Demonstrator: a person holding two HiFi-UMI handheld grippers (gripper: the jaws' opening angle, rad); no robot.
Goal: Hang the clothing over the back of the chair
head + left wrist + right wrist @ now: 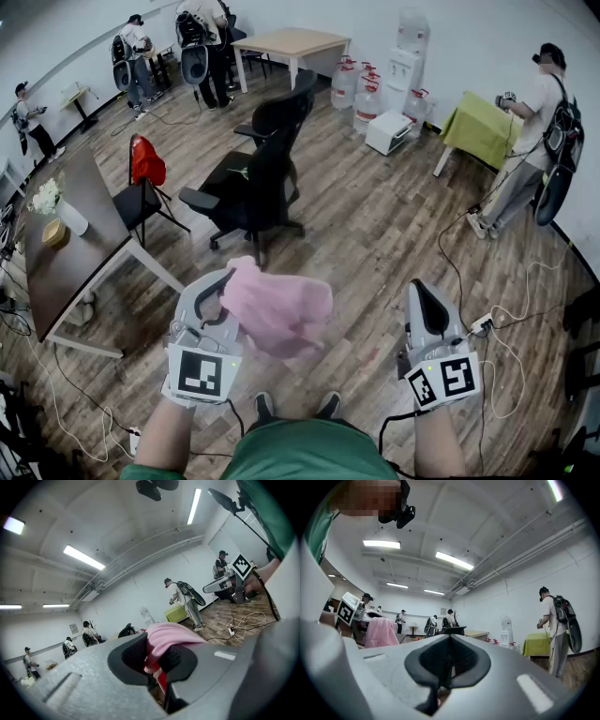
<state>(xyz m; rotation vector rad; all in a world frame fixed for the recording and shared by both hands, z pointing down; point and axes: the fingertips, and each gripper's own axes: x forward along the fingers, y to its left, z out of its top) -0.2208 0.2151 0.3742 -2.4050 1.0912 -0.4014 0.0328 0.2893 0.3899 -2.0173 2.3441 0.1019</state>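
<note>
A pink piece of clothing [277, 309] hangs bunched from my left gripper [223, 283], which is shut on it; in the left gripper view the pink cloth [168, 637] is pinched between the dark pads [136, 658] of the left gripper [157, 660]. A black office chair [262, 169] stands on the wooden floor ahead, its back facing away to the upper right. My right gripper [424, 292] is held level at the right, jaws together with nothing in them; the right gripper view shows the right gripper [449, 660] with its pads meeting, and the pink clothing [380, 632] off to its left.
A dark table [66, 253] stands at the left, beside a small chair draped in red cloth [147, 161]. Water bottles [361, 89] and a green-covered table [480, 127] line the far wall. Cables [487, 323] lie on the floor at right. Several people stand around the room.
</note>
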